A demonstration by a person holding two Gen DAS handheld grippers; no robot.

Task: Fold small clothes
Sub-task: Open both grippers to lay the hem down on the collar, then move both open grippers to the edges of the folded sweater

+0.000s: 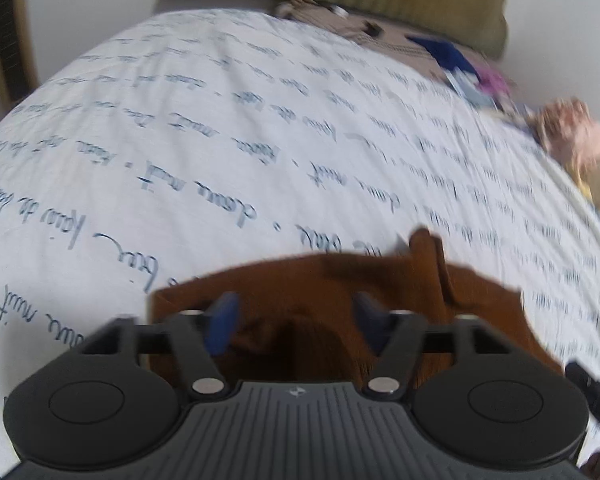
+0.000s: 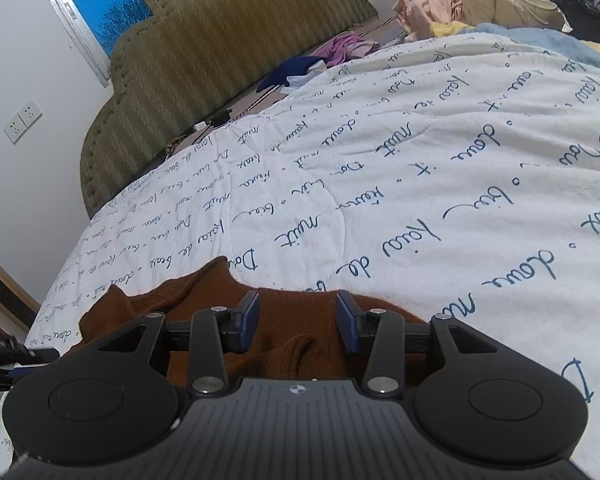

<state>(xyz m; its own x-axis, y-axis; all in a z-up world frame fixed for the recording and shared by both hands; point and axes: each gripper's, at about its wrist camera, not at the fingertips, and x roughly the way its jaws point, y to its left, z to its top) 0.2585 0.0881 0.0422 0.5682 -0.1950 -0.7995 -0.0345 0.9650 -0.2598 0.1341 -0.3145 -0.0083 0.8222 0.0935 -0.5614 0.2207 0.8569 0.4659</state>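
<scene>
One brown garment [image 2: 284,344] is spread on the near part of one script-printed quilt [image 2: 440,184], beneath two released grippers, left gripper [image 1: 296,326] and right gripper [image 2: 298,322].

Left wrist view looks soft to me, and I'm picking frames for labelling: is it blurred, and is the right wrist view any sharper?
Left wrist view: motion-blurred, the quilt lettering smeared and the brown garment edges soft. Right wrist view: sharp, quilt script crisp, headboard ribs clear; fisheye bending in both.

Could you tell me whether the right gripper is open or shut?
Open: the right gripper has its blue pads apart above the brown knit garment.
</scene>
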